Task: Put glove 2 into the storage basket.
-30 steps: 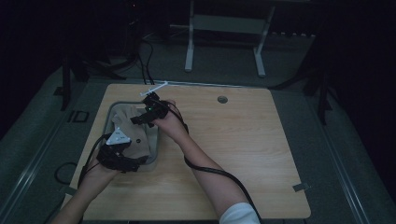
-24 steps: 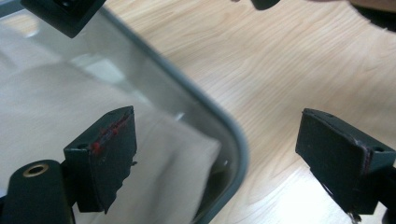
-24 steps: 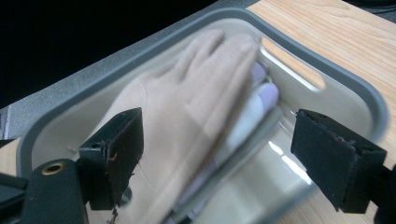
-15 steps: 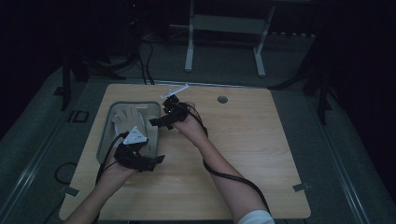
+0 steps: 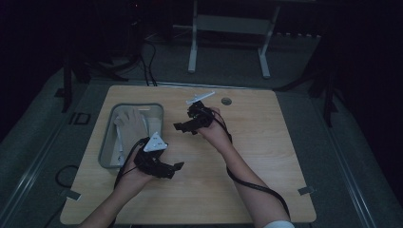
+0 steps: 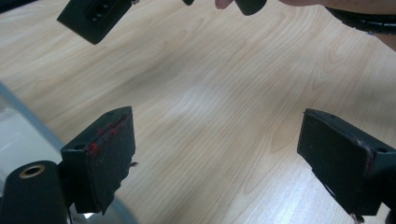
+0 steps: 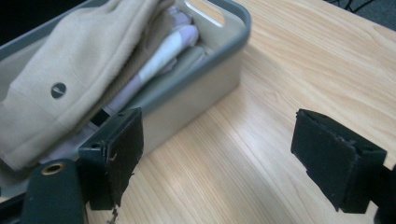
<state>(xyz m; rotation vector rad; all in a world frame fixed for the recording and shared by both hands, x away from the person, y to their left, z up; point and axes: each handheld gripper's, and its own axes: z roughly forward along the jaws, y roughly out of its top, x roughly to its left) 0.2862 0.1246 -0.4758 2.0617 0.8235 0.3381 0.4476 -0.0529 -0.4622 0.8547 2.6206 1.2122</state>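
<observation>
Left tool (image 5: 177,165): jaws wide apart, nothing between them, over bare light wooden worktop (image 5: 266,156) just right of grey plastic bin (image 5: 107,142). Right tool (image 5: 177,126): jaws wide apart too, empty, beside bin's right wall.

Folded beige cloth glove (image 7: 70,79) lies inside bin on top of pale clothes (image 7: 168,46).

Next move, my guess: go over bin rim, not into it, pinch glove by top fold.

Plenty of bare worktop on right side. Bin sits near worktop's left edge.

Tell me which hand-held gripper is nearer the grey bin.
The left hand-held gripper, the one with the grey three-cornered plate, sits right by the grey bin; the right hand-held gripper hangs farther off over bare table.
</observation>
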